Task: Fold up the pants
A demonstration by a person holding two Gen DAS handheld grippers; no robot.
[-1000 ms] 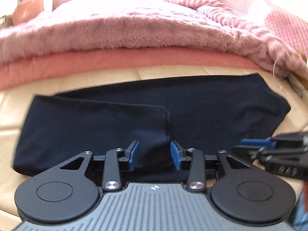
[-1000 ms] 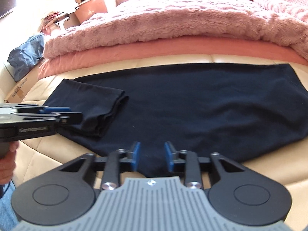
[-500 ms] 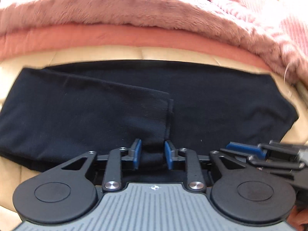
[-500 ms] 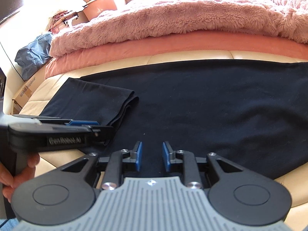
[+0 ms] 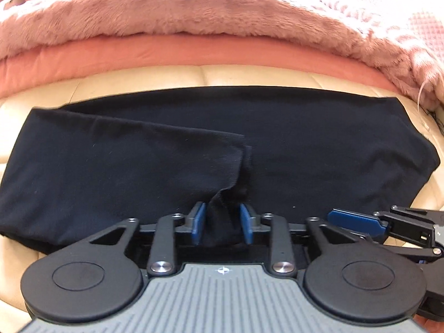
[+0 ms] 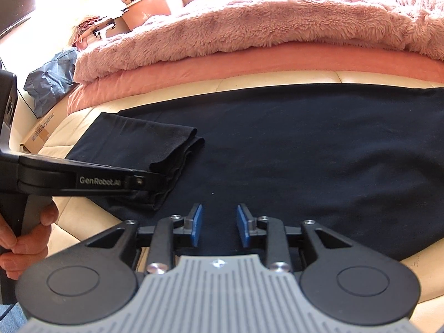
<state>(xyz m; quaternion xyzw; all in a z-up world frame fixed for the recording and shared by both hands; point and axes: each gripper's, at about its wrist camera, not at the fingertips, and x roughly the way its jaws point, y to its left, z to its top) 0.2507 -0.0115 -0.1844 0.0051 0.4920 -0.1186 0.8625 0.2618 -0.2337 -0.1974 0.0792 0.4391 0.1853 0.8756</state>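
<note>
Bed: cream padded surface [image 5: 138, 83] fills the lower half of both views and serves as the folding table, the likely reason the garment is spread flat across it.
Bedding: fluffy pink blanket [image 5: 194, 8] and the coral sheet [image 5: 166, 52] under it run along the top of both frames, just behind the garment's far edge; judged to limit how far anything can be pushed back.
Pants: dark navy pants [image 5: 319, 144] lie flat across the middle of each frame, one end already doubled over onto the rest, its loose edge ending near centre in the left wrist view.
Folded flap: doubled layer [image 6: 144, 144] sits at middle left of the right wrist view, thick and rumpled at its edge, probably needing smoothing before another fold.
Left gripper: left gripper [image 5: 222, 223] at lower centre has a raised bunch of the flap's corner between its blue pads; jaws are opening, cloth slack rather than pinched.
Right gripper: right gripper [image 6: 219, 224] at lower centre hovers at the near edge of the single layer; jaws are opening, pads spread with flat cloth only beneath them.
Hand: hand [image 6: 22, 238] at lower left grips the left tool's handle.
Clutter: blue bag [image 6: 50, 80], cardboard box [image 6: 38, 136] and terracotta pot [image 6: 147, 14] at upper left stand well apart, no obstacle.
</note>
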